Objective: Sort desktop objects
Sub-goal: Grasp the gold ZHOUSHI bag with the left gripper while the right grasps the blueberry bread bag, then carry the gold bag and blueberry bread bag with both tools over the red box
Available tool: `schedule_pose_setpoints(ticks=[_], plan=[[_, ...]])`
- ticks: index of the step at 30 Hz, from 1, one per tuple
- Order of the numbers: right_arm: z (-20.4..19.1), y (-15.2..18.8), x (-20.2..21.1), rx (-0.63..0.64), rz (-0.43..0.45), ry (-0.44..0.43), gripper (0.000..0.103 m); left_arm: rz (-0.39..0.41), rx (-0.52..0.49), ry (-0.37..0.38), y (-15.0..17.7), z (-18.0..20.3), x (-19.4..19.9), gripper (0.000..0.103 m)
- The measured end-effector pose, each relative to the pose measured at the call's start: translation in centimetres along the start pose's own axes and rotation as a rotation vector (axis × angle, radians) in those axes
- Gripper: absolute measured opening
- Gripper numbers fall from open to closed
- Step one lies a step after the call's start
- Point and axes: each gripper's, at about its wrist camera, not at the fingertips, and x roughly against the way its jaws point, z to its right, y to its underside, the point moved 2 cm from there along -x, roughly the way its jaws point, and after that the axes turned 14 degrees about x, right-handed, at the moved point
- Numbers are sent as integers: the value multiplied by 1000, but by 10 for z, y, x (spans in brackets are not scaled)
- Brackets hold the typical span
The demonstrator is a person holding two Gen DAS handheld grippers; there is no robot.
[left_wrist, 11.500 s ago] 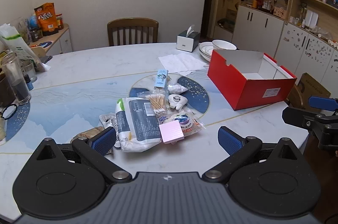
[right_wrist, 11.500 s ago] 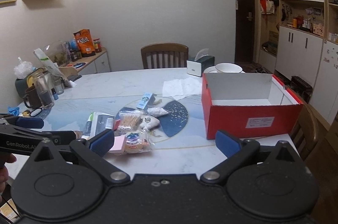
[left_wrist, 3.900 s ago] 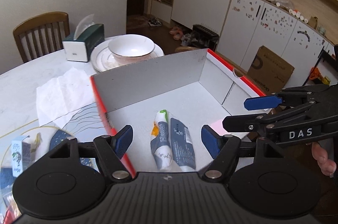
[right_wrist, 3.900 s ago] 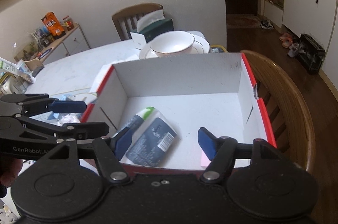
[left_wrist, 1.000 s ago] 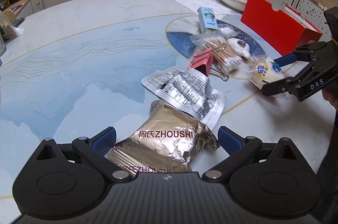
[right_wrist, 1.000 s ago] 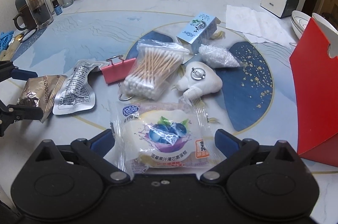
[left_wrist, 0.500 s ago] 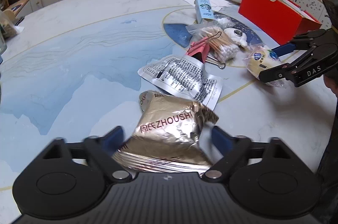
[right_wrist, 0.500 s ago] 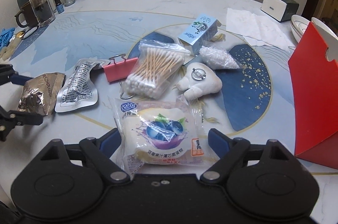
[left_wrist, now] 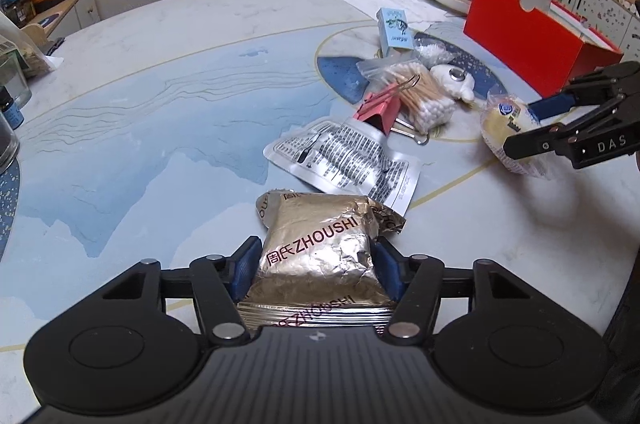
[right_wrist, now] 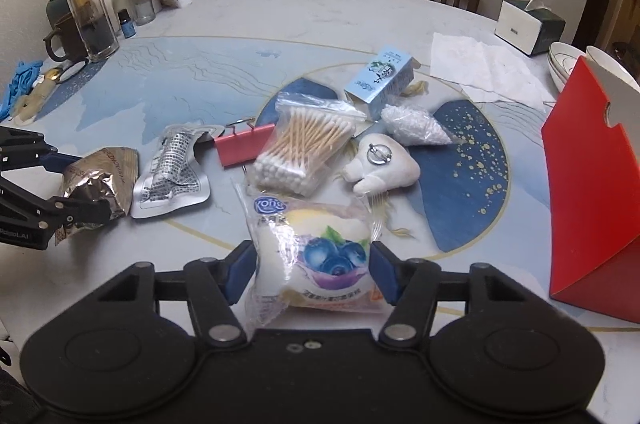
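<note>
Two grippers each hold a snack packet above a round marble table (left_wrist: 168, 72). Nearest in the left wrist view, the left gripper (left_wrist: 315, 266) has its blue pads pressed against both sides of a gold foil packet (left_wrist: 320, 256), its jaws narrowed to the packet's width. The packet's long axis runs away from the camera, along the fingers, with its crimped far end pointing toward the silver sachet (left_wrist: 344, 160).

In the right wrist view, the right gripper (right_wrist: 312, 274) clamps a clear-wrapped blueberry cake (right_wrist: 316, 256) the same way, the jaws closed onto its sides and its long axis pointing forward toward the bag of cotton swabs (right_wrist: 308, 144).

Just beyond the silver sachet lies a pink binder clip (right_wrist: 244, 144), touching the cotton swabs. Behind the swabs are a white plush toy (right_wrist: 380, 166), a small bag of white beads (right_wrist: 414, 128) and a pale blue carton (right_wrist: 380, 80). Farther right of the swabs stands a red box (right_wrist: 592, 192).
</note>
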Motion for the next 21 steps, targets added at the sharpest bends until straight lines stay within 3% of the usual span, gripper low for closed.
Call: schedule_pose_setpoints(ticks=[12, 21], plan=[[10, 10, 22, -20, 31, -29, 55, 62, 47, -11, -6, 22, 25, 59], [26, 11, 50, -39, 77, -29, 55, 102, 23, 15, -19, 60, 37, 59]])
